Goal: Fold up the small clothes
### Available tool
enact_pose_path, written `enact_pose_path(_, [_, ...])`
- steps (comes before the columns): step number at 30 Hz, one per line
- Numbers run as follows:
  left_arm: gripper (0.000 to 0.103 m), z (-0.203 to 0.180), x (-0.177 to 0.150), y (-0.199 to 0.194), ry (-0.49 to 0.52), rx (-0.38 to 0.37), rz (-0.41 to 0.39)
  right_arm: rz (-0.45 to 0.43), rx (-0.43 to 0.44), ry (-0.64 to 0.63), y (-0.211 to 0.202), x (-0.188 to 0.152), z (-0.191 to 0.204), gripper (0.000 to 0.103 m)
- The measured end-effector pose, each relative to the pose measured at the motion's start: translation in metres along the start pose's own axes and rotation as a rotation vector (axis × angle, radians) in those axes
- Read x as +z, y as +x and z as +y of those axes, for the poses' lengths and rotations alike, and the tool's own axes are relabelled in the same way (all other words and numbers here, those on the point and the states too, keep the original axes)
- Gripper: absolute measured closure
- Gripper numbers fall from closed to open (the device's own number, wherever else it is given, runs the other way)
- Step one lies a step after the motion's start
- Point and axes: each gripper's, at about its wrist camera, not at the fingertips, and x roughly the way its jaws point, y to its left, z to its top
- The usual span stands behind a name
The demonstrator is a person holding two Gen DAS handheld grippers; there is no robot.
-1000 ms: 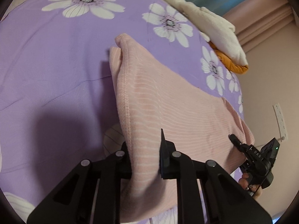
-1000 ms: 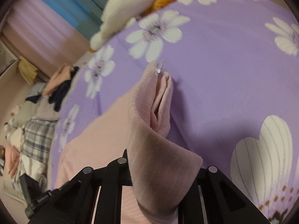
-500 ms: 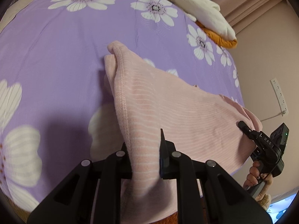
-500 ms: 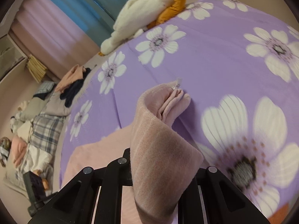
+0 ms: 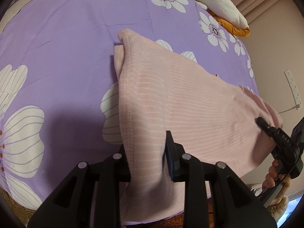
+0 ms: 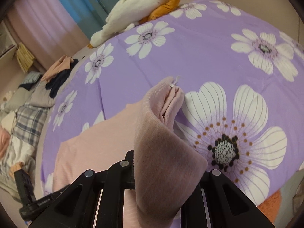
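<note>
A pink ribbed garment (image 5: 186,102) is stretched between my two grippers above a purple flowered bedsheet (image 5: 62,53). My left gripper (image 5: 147,152) is shut on one near corner of it, and cloth hangs down between the fingers. My right gripper (image 6: 163,172) is shut on the other corner; the cloth (image 6: 163,148) drapes over its fingers and hides them. The right gripper (image 5: 273,134) also shows at the right edge of the left wrist view. The garment's far edge lies folded on the sheet, with a small white tag (image 6: 174,81) at its tip.
A white and orange plush toy (image 6: 140,5) lies at the far edge of the bed. A pile of clothes (image 6: 22,114) lies to the left beyond the bed. A wall with a socket strip (image 5: 292,87) is on the right.
Both grippers have pulled back toward the near edge of the bed with the garment, dragging it along the sheet. Both stay shut on it.
</note>
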Motion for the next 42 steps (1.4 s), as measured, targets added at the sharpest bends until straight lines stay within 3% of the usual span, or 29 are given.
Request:
enact_pose_path(8, [0.072,0.001,0.002,-0.021,0.047,0.057,-0.046,-0.044,-0.028,-0.147,-0.009,0.003,0.038,0.085])
enact_pose_path(20, [0.067,0.028,0.001,-0.056,-0.015,0.096,-0.13,-0.037,0.094,-0.389,-0.014,-0.011,0.12,0.085])
enact_pose_path(29, [0.062,0.043,-0.005,-0.068,-0.05,0.116,-0.142,0.1,0.156,-0.545,0.02,-0.044,0.17,0.085])
enact_pose_path(37, [0.062,0.043,-0.006,-0.067,-0.05,0.118,-0.131,0.267,0.12,-0.614,0.056,-0.088,0.182,0.085])
enact_pose_path(42, [0.057,0.042,-0.003,-0.065,-0.044,0.117,-0.124,0.3,0.099,-0.639,0.065,-0.098,0.182,0.083])
